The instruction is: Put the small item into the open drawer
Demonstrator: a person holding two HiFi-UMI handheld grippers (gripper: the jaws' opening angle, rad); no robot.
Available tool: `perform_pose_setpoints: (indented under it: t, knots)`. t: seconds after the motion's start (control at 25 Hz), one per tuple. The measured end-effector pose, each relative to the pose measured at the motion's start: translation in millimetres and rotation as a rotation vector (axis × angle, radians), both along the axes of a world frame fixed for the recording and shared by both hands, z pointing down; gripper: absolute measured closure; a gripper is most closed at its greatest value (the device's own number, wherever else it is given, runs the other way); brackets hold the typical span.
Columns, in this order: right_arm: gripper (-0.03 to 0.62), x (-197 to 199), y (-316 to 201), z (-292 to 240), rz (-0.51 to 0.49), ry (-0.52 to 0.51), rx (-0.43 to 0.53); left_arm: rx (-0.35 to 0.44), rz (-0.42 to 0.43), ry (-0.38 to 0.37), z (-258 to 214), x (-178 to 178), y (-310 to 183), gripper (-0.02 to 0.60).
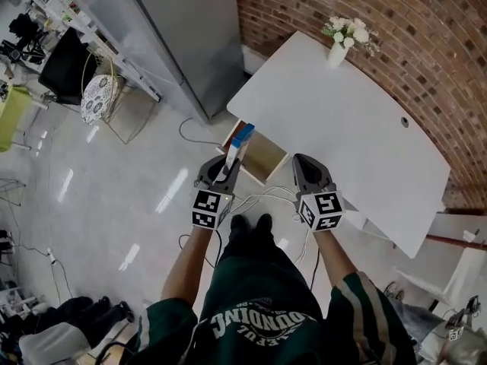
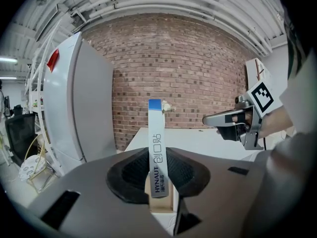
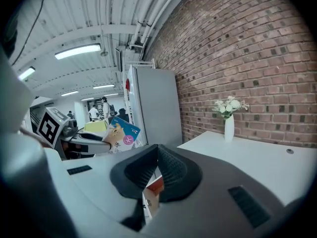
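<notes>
- A brick wall (image 1: 342, 6) runs behind a white worktop (image 1: 350, 128). A white vase (image 1: 337, 52) of pale flowers stands at the worktop's far edge, and a tall grey cabinet (image 1: 190, 36) stands off to the left.
- An open drawer (image 1: 262, 154) with a wood-coloured inside juts out from under the worktop's near-left edge, above the glossy pale floor (image 1: 114, 204).
- The left hand-held gripper (image 1: 228, 166) pinches a small flat box (image 1: 240, 144) by its lower end. The box stands upright on its narrow edge, blue at the top and white below, with "HYNAUT" printed along the edge.
- In the head view the box sits over the drawer's left front corner. How high it is above the drawer cannot be told.
- The right hand-held gripper (image 1: 299, 160) is just to the right of the drawer. Its jaws are pressed together with nothing between them, and part of the drawer's front shows below them.
- The two hand-held grippers are held side by side, near each other but apart.
</notes>
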State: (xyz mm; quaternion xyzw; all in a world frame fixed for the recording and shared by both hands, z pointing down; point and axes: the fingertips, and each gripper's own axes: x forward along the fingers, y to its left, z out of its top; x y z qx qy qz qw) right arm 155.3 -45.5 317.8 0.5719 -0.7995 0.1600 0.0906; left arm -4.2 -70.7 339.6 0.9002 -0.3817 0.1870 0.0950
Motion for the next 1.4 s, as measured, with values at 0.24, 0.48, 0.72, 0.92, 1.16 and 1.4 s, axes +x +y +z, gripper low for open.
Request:
perform_pose_setpoints:
  t: [0.24, 0.48, 0.72, 0.92, 1.16, 1.4]
  knots:
    - [0.569, -4, -12, 15, -0.007, 0.004, -0.018, -0.018, -0.016, -0.006, 17, -16, -7, 0.485]
    - [0.571, -14, -23, 18, -0.022, 0.028, -0.011, -0.037, -0.005, -0.001, 35, -21, -18, 0.485]
    - [0.569, -28, -38, 34, -0.035, 0.028, -0.025, -0.051, 0.027, -0.004, 55, -22, -29, 0.485]
    - [0.569, -39, -48, 52, -0.04, 0.025, -0.038, -0.071, 0.078, -0.034, 84, -22, -34, 0.485]
    - [0.57, -46, -61, 73, -0.032, -0.003, -0.034, -0.091, 0.104, -0.039, 119, -22, -39, 0.485]
    - [0.57, -56, -78, 109, -0.045, 0.005, -0.038, -0.106, 0.112, -0.045, 153, -20, -52, 0.485]
